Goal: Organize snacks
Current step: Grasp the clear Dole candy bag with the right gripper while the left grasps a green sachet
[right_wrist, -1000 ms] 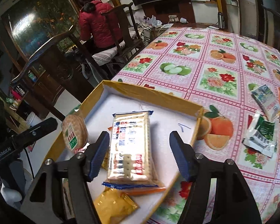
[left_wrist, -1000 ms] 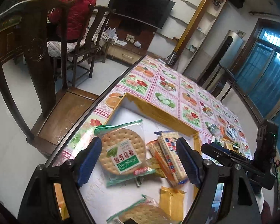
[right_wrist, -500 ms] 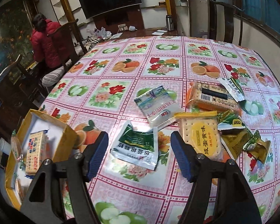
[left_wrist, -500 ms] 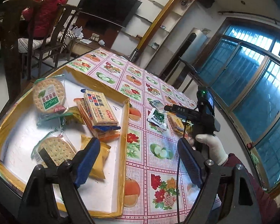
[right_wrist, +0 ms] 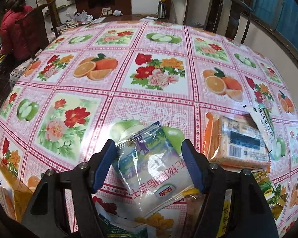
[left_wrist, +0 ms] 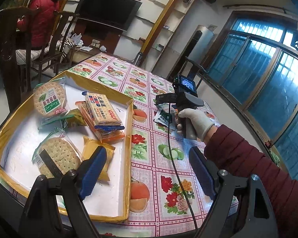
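Observation:
A shallow yellow-rimmed box (left_wrist: 129, 138) with a white floor holds round cracker packs (left_wrist: 49, 99), a blue-and-white biscuit pack (left_wrist: 101, 111), an orange pack under it and a yellow pack (left_wrist: 97, 152). My left gripper (left_wrist: 147, 170) is open and empty, low over the box's near right rim. My right gripper (right_wrist: 149, 164) is open with its jaws on either side of a pale blue-and-white Dole pouch (right_wrist: 153, 164) lying on the table, not closed on it. The right gripper also shows in the left wrist view (left_wrist: 168, 107), over loose packs.
Loose snacks lie beside the pouch: an orange-edged cracker pack (right_wrist: 236, 142), a white sachet (right_wrist: 266, 127), green and yellow packs (right_wrist: 272, 196) and a green pouch (right_wrist: 121, 226). The floral tablecloth (right_wrist: 149, 75) covers the table. Wooden chairs (left_wrist: 10, 45) and a seated person (left_wrist: 41, 19) are on the left.
My right gripper has moved from the box across to the loose snacks and dropped low around the Dole pouch. My left gripper has drawn back from the box's inside to its near right rim.

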Demonstrator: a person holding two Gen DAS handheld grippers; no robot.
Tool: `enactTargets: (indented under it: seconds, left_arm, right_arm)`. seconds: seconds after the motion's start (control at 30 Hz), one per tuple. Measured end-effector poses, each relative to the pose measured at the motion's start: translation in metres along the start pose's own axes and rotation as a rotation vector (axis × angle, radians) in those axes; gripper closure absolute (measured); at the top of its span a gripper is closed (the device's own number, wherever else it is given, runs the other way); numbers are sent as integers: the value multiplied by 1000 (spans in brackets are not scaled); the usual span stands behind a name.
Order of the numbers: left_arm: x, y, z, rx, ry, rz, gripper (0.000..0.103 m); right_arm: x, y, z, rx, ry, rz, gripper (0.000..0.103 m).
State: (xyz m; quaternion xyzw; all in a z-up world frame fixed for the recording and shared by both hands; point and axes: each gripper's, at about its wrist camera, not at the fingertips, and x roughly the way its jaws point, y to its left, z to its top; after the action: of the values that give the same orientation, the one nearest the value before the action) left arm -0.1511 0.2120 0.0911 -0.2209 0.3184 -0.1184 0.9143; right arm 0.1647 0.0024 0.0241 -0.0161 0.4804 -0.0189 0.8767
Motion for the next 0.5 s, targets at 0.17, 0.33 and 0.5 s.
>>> enactTargets:
  seconds: [0.17,0.33,0.5]
  left_arm:
    - [7,10,-1,-46,12,-12,18]
    - [7,17,-5,-90,31,-10,18]
    - [7,5,-11,-65,64,-16,18]
  right_arm:
    - [-24,20,-31,-132,12,12,49]
    - [-68,32,-104,-274,46,72,49]
    - [-105,3,-178,-256,76,196,50]
